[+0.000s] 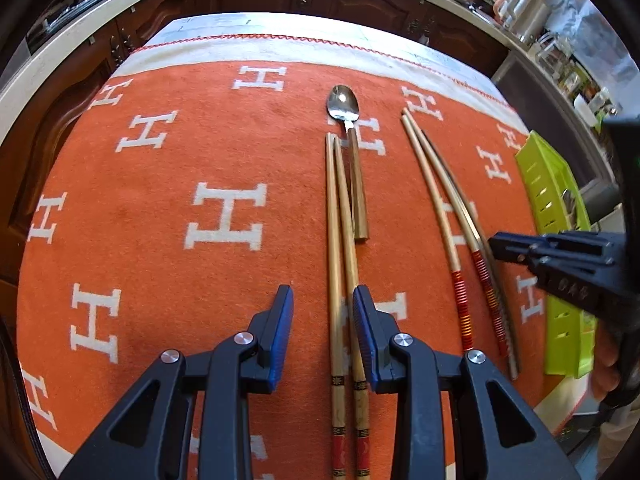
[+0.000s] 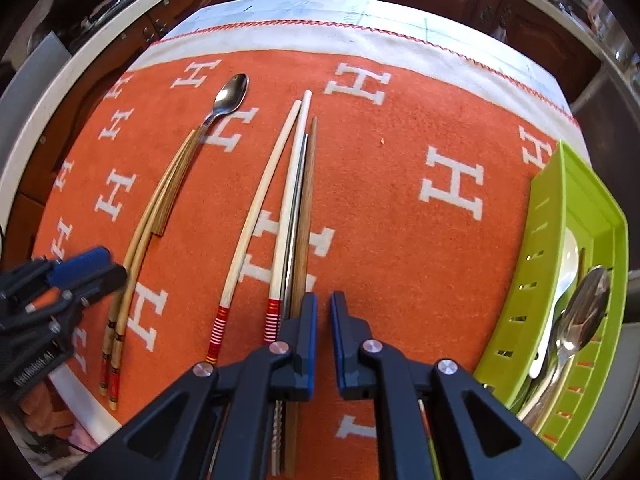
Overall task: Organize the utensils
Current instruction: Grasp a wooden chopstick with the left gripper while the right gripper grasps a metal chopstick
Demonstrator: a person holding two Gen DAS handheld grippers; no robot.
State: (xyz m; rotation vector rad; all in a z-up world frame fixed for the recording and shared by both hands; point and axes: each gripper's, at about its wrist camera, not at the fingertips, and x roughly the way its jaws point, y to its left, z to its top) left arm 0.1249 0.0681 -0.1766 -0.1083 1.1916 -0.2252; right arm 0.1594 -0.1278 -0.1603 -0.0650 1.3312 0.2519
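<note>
- My left hand-held gripper (image 1: 322, 332) points down at the orange cloth (image 1: 160, 208) on the tabletop, its blue pads parted with nothing clamped between them.
- A pair of bamboo chopsticks (image 1: 340, 248) lies just under and to the right of that gap; the right pad sits over one stick, but I cannot tell whether it touches.
- A spoon (image 1: 348, 136) with a wooden handle lies just beside those chopsticks, its steel bowl toward the far edge of the cloth.
- My right hand-held gripper (image 2: 323, 312) also points down, its pads set a narrow slit apart and empty; only cloth shows between them.
- Just left of its left finger (image 2: 308, 320) lies a bundle: two pale chopsticks with red-banded ends (image 2: 276, 208), a metal stick (image 2: 294, 216) and a dark wooden stick (image 2: 306, 208), side by side and touching in places.
- That finger overlaps the near ends of the metal and dark sticks, hiding them.
- A green tray (image 2: 560, 216) with slotted walls sits at the right edge of the cloth, well apart from the bundle.
- Inside it lie a white spoon (image 2: 564, 264) and a steel spoon (image 2: 588, 308), bowls toward the far end.
- From the left view the right hand-held gripper (image 1: 496, 246) hangs beside the red-banded chopsticks.
</note>
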